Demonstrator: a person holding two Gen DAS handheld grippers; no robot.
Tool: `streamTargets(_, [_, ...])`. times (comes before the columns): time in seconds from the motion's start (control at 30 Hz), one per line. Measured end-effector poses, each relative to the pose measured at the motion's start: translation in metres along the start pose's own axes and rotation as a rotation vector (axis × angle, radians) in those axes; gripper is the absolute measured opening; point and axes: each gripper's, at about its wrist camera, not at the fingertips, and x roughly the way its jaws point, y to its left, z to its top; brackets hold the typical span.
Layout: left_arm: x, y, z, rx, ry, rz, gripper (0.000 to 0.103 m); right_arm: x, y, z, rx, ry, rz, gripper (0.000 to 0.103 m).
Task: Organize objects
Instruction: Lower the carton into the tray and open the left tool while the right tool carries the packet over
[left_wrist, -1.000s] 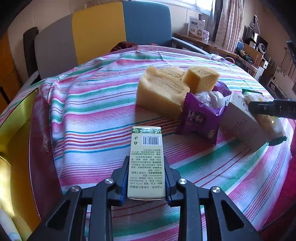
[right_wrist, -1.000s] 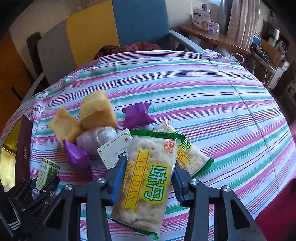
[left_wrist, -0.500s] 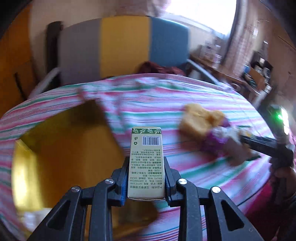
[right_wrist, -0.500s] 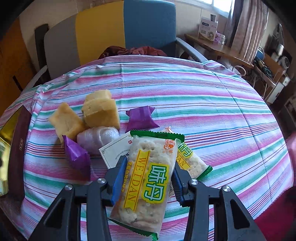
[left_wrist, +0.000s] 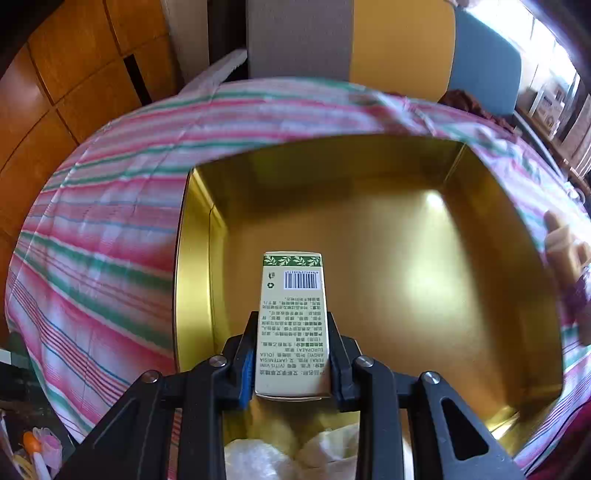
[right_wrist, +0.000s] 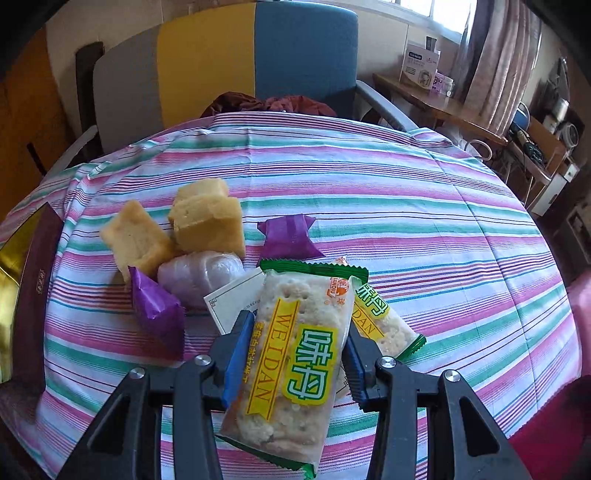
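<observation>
My left gripper (left_wrist: 291, 354) is shut on a small cream carton with a green band and a barcode (left_wrist: 291, 317), held above the inside of a gold box (left_wrist: 388, 258) on the striped tablecloth. White wrapped packets (left_wrist: 295, 454) lie in the box's near end, under the fingers. My right gripper (right_wrist: 295, 354) is shut on a cracker packet with green and yellow print (right_wrist: 295, 354), raised over a second cracker packet (right_wrist: 384, 321) and a white card box (right_wrist: 236, 299). Yellow cake blocks (right_wrist: 207, 218), a pale purple bun (right_wrist: 201, 273) and purple wrappers (right_wrist: 157, 314) lie left of it.
The gold box's dark red outer side (right_wrist: 35, 295) shows at the left edge of the right wrist view. A grey, yellow and blue chair (right_wrist: 221, 66) stands behind the round table. A side desk with boxes (right_wrist: 424, 85) lies at the back right.
My left gripper has carried the carton leftwards, from over the tablecloth beside the snacks to over the gold box's interior. The right gripper has stayed in place with its cracker packet.
</observation>
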Motion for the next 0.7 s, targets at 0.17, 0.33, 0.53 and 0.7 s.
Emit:
streamTargets(0.17, [0.006, 0.003, -0.009, -0.005, 0.031, 0.037, 0.031, 0.000, 0.000, 0.000, 0.001, 0.000, 0.001, 0.046])
streamTargets(0.33, [-0.013, 0.004, -0.023, -0.027, 0.005, 0.056, 0.037, 0.000, 0.001, -0.001, 0.004, -0.001, 0.001, 0.046])
streamTargets(0.53, [-0.059, 0.003, -0.039, -0.082, -0.120, 0.072, 0.037, -0.001, 0.001, -0.001, 0.010, -0.005, -0.003, 0.046])
streamTargets(0.7, [-0.092, 0.003, -0.056, -0.149, -0.206, 0.100, 0.037, -0.004, -0.002, 0.000, 0.040, -0.010, -0.005, 0.046])
